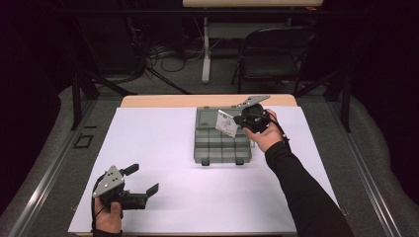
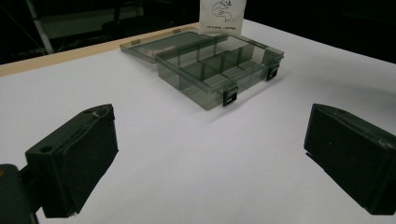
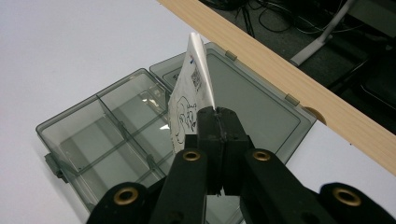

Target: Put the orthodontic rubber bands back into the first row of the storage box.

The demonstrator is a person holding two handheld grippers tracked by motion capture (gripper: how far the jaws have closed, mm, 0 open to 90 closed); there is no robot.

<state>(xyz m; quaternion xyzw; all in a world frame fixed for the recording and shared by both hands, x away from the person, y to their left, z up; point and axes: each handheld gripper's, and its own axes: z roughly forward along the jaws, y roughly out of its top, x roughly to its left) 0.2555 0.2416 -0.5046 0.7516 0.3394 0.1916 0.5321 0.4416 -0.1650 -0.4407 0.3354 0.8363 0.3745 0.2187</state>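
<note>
The table [image 1: 163,148] is covered by a white sheet, with a strip of bare wood showing along its far edge; it carries everything here. On it, toward the far edge and right of the middle, stands the organiser box [image 1: 222,143], smoky clear plastic, its lid laid flat open behind it toward the wooden strip, its dividers marking out rows of small compartments that look empty; two dark latches sit on its near wall.

Above the box's far right part, the right gripper [image 1: 239,120] has its jaws pressed fully together on the lower edge of a small white packet [image 1: 226,123]; the packet stands up from the jaws, tilted, with a black drawing and a small code printed on it; it hangs over the compartments next to the hinge, clear of the box as far as I can tell.

I judge the packet very light, thin and limp; it should bend or flutter rather than resist, and its smooth skin may slide out of a weak pinch; holding an edge or corner, as here, suits it, and flat pads should not harm it; what it holds I cannot tell.

The left gripper [image 1: 143,181] rests by the near left corner of the table, jaws spread wide with nothing between them, well apart from the box.

In the way are mainly the upright dividers and the box walls; a limp packet could catch on them and fold instead of dropping flat.
</note>
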